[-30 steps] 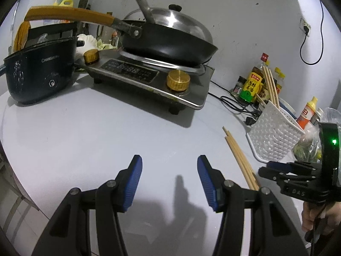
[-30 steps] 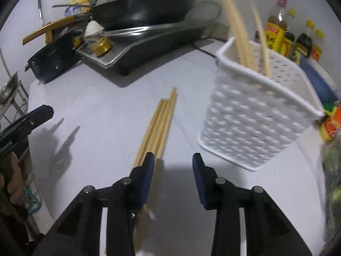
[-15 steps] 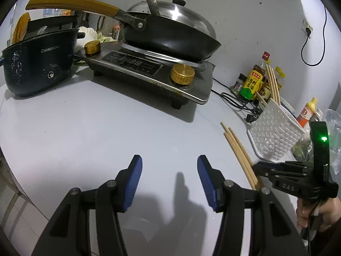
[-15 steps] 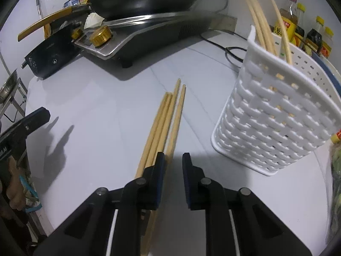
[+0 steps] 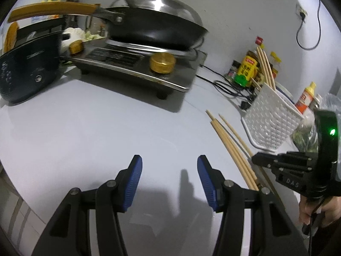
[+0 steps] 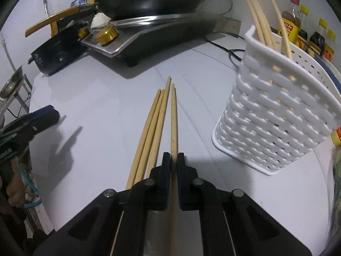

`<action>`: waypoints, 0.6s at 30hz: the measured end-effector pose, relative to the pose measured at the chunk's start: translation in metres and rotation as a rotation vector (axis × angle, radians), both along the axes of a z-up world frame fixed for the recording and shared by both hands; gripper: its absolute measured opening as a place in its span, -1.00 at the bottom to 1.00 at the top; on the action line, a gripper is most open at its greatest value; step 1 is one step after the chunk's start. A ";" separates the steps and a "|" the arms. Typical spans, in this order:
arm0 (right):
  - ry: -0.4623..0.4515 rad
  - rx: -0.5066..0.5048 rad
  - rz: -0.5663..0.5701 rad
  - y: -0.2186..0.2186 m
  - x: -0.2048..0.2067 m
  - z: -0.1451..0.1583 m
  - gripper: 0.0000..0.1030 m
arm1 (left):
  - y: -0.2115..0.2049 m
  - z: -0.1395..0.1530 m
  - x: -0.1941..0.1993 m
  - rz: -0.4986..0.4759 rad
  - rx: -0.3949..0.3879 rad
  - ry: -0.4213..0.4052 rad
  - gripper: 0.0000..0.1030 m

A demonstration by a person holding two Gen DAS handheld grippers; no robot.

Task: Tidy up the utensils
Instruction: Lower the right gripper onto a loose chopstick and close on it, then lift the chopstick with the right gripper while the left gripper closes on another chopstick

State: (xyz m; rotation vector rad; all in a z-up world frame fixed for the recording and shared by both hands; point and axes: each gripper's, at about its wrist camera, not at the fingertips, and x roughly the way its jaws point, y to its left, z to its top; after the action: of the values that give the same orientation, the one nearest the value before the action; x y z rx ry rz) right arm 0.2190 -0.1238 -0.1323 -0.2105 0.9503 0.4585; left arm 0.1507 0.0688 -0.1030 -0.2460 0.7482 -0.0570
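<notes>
white basket [image 6: 275,115], far right on desk [image 6: 102,111], holds upright chopsticks [image 6: 255,15]. right hand-held gripper [image 6: 174,160] just clamped one chopstick [image 6: 173,117] w/ jaws closed; three more [image 6: 153,128] lie left. left hand-held gripper [image 5: 168,175] half open, empty. "das" on right tool.

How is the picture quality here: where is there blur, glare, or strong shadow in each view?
Left wrist view: the wok and stove are smeared by motion blur, the lid shows glare, and the left gripper casts a dark shadow on the counter. Right wrist view: sharper; the basket bends from fisheye distortion, and the edges are dark.
</notes>
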 end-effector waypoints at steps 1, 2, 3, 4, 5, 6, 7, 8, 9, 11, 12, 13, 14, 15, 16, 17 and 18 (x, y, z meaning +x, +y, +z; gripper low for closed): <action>-0.006 0.005 0.003 -0.002 -0.002 0.001 -0.89 | -0.005 -0.001 0.001 -0.009 0.005 0.007 0.04; -0.014 0.015 0.009 -0.005 -0.003 0.004 -0.89 | -0.013 -0.002 0.003 -0.025 0.015 0.018 0.04; -0.019 0.024 0.011 -0.008 -0.004 0.005 -0.89 | -0.019 -0.003 0.005 -0.039 0.023 0.026 0.04; -0.022 0.032 0.012 -0.011 -0.005 0.007 -0.89 | -0.024 -0.004 0.006 -0.049 0.029 0.032 0.04; -0.025 0.045 0.014 -0.014 -0.006 0.009 -0.89 | -0.030 -0.005 0.008 -0.060 0.035 0.042 0.04; -0.029 0.057 0.018 -0.017 -0.007 0.010 -0.89 | -0.038 -0.006 0.010 -0.078 0.039 0.056 0.04; -0.030 0.063 0.020 -0.021 -0.008 0.011 -0.89 | -0.042 -0.006 0.012 -0.087 0.041 0.061 0.04; -0.031 0.071 0.021 -0.024 -0.009 0.011 -0.89 | -0.049 -0.006 0.013 -0.098 0.049 0.066 0.04; -0.031 0.082 0.024 -0.029 -0.010 0.012 -0.89 | -0.055 -0.005 0.015 -0.105 0.060 0.067 0.04; -0.032 0.095 0.029 -0.037 -0.013 0.013 -0.89 | -0.066 -0.004 0.018 -0.121 0.078 0.070 0.04; -0.031 0.100 0.033 -0.041 -0.014 0.013 -0.89 | -0.072 -0.004 0.019 -0.129 0.085 0.073 0.04; -0.031 0.103 0.037 -0.044 -0.015 0.013 -0.89 | -0.078 -0.004 0.022 -0.137 0.093 0.078 0.04; -0.030 0.104 0.040 -0.046 -0.016 0.012 -0.89 | -0.084 -0.005 0.024 -0.147 0.106 0.084 0.04; -0.030 0.105 0.044 -0.047 -0.017 0.011 -0.89 | -0.089 -0.006 0.026 -0.154 0.117 0.092 0.04; -0.029 0.105 0.048 -0.049 -0.018 0.009 -0.89 | -0.095 -0.007 0.029 -0.161 0.131 0.100 0.04; -0.026 0.106 0.051 -0.050 -0.018 0.008 -0.89 | -0.100 -0.008 0.030 -0.166 0.142 0.107 0.04; -0.021 0.108 0.054 -0.052 -0.019 0.007 -0.89 | -0.103 -0.009 0.032 -0.170 0.150 0.113 0.04</action>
State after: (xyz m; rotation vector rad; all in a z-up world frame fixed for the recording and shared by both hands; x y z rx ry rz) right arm 0.2002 -0.1759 -0.1256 -0.1437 0.8979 0.5548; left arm 0.1822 -0.0344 -0.1121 -0.0426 0.8803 -0.1490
